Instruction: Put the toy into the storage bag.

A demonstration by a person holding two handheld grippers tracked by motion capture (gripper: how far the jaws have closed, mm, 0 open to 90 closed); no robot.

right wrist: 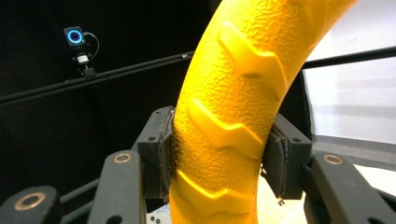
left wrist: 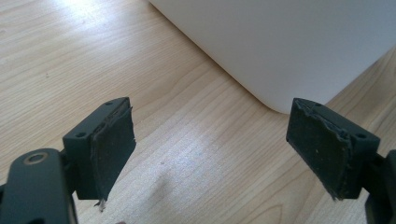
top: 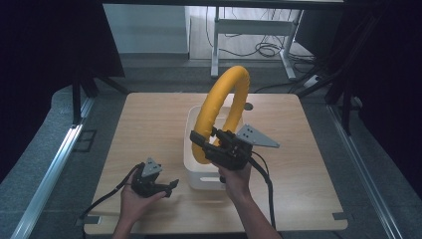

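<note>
The right gripper [top: 211,144] is clamping both pads on the lower end of a large yellow textured ring with raised chevron ribs [top: 222,107], holding it upright above the white rectangular plastic bin [top: 191,159] at the centre of the light wooden table [top: 149,119]. The right forearm is reaching in from below, hand raised. The left gripper [top: 166,186] is resting low near the table beside the bin, jaws standing wide apart with nothing between them.
</note>
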